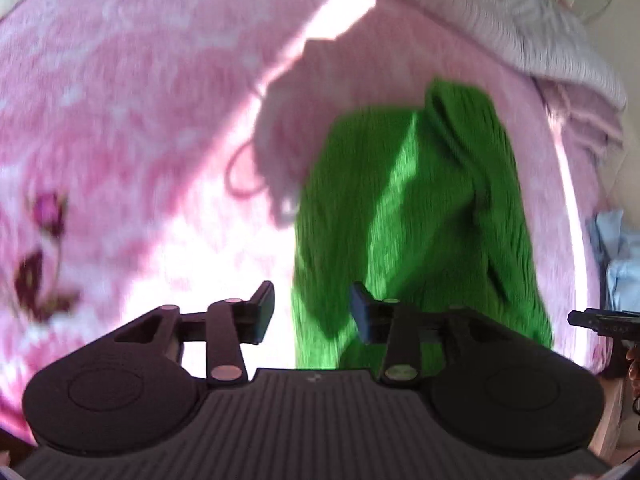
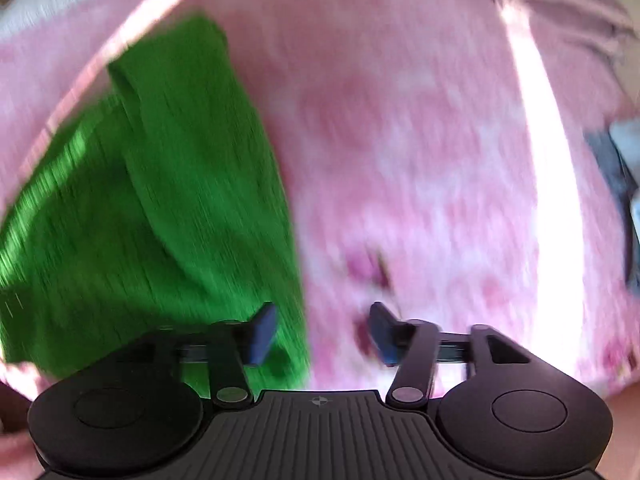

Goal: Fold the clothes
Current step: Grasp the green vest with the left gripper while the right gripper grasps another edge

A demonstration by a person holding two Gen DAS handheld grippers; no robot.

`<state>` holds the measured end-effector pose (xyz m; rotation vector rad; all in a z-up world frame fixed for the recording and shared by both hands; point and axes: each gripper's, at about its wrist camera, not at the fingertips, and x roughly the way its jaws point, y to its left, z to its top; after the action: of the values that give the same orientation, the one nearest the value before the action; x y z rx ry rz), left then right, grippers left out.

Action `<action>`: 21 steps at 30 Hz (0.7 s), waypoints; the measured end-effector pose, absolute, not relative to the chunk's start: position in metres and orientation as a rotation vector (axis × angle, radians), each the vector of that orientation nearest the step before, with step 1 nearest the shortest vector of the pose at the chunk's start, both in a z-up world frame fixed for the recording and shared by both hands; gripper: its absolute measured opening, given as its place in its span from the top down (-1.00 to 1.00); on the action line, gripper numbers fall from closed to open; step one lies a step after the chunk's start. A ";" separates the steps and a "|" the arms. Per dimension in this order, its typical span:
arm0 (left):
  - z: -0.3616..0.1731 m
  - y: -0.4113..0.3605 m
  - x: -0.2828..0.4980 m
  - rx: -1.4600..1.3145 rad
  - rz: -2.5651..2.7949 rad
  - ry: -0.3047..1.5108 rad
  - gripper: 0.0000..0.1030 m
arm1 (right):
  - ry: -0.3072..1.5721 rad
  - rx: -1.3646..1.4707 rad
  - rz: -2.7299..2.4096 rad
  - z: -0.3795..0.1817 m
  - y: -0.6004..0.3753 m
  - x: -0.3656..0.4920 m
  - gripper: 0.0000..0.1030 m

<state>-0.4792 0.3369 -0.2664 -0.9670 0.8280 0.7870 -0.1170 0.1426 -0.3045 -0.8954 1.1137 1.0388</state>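
A bright green knitted garment [image 1: 416,216] lies lengthwise on a pink blanket [image 1: 132,92], partly folded, with a sleeve laid over its right side. My left gripper [image 1: 313,312] is open and empty above the garment's near left edge. The right gripper's tip [image 1: 592,320] shows at the far right of that view. In the right wrist view the green garment [image 2: 160,208] fills the left side on the pink blanket [image 2: 420,140]. My right gripper [image 2: 323,332] is open and empty above the garment's near right edge. Both views are motion-blurred.
A pale ribbed cover [image 1: 532,32] lies bunched beyond the blanket's far edge. Light blue cloth [image 1: 620,256] sits off the right edge. A dark flower print [image 1: 44,260] marks the blanket at left. A dark object [image 2: 616,176] sits at the right edge.
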 end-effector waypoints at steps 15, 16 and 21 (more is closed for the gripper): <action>-0.318 0.394 -0.431 -1.063 0.719 0.708 0.77 | 0.632 -1.128 1.251 -0.354 0.233 -0.192 0.14; -0.317 0.393 -0.430 -1.059 0.722 0.696 0.80 | 0.642 -1.119 1.240 -0.354 0.233 -0.187 0.76; -0.290 0.384 -0.444 -1.006 0.722 0.601 0.85 | 0.719 -0.900 1.227 -0.315 0.229 -0.151 0.79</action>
<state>-0.4435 0.3844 -0.2897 -1.0064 0.6013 0.7217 -0.1510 0.2287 -0.3151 -0.9001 0.7193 1.2272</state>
